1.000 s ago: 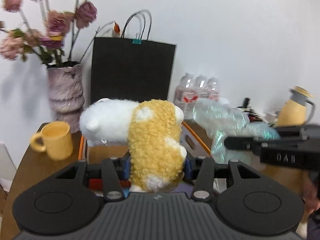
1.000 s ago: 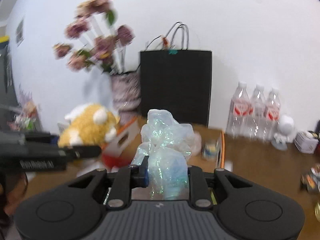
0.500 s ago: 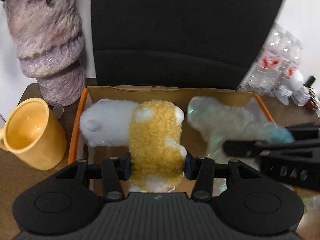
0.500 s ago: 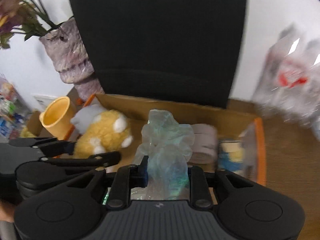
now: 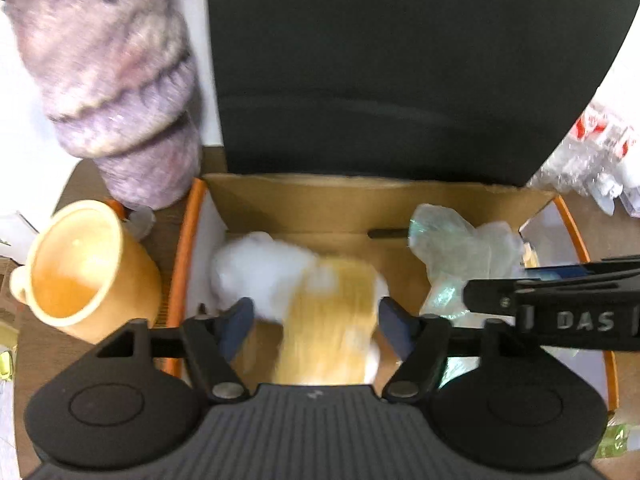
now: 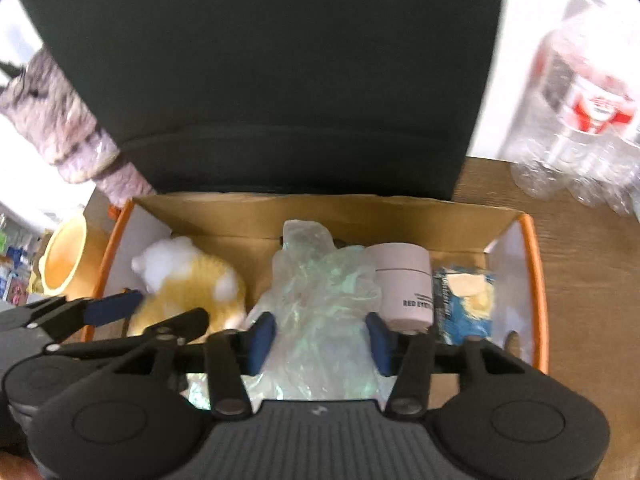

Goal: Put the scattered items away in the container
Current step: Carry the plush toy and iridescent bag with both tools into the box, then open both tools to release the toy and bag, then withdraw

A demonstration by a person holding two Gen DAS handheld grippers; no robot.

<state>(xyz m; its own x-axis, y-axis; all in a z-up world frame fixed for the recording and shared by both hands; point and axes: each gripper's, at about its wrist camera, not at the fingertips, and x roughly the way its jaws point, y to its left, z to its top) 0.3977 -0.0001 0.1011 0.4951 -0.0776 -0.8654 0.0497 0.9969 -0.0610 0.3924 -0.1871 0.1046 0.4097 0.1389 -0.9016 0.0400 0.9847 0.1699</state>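
**Both loads released over the box**

Half a second ago each tool still pinched its load; now both stand wide and the loads have dropped. Plush (image 5: 320, 300), blurred with motion, lies between the spread fingers of the left tool (image 5: 314, 322) at the left end of the box (image 5: 360, 200). Film (image 6: 320, 292), a crumpled iridescent wad, sits mid-box between the open fingers of the right tool (image 6: 320, 338), just beside a jar (image 6: 406, 284) and a blue packet (image 6: 464, 300) at the right end.

To finish this step well, I judge each tool should lift straight up and back, fingers kept wide, so no pad drags fur or film out over the rim. The film is springy and may creep; it looks to rise above the wall. The two tools are near each other, so withdraw them apart, not across. A mug (image 5: 80, 268) and vase (image 5: 120, 92) stand on the table just left of the box: keep the left tool off them.
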